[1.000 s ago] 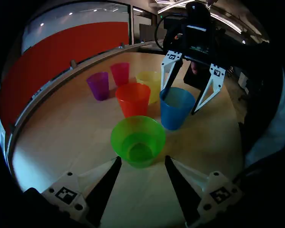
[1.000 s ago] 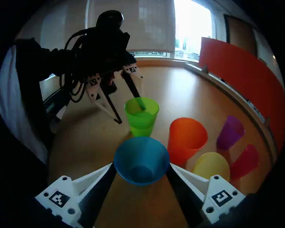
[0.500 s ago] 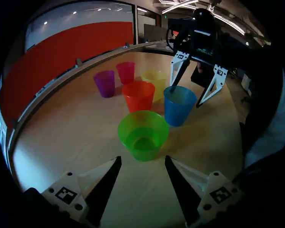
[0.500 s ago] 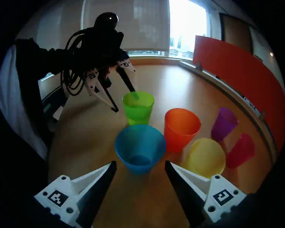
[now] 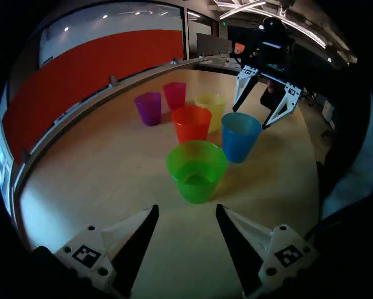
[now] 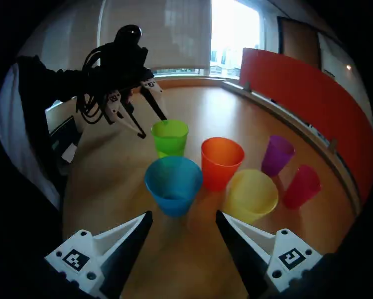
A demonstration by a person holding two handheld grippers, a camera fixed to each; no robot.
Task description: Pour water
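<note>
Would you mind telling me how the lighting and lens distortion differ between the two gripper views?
Left gripper view: dim, lit by ceiling strip lights; the fisheye bows the edge of the table; the green cup is sharp. Right gripper view: the window is blown out, backlighting the left gripper into near silhouette.

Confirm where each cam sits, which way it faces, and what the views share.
Left gripper view: rides the left gripper, jaws open at bottom; looks across the wooden table past the green cup toward the right gripper; person's pale clothing at right edge.
Right gripper view: rides the right gripper, facing the opposite way; blue cup nearest, left gripper beyond the green cup, dark sleeve at left.
Shared: both grippers, the table, the green and blue cups, orange cup, yellow cup, purple cup, pink cup.
</note>
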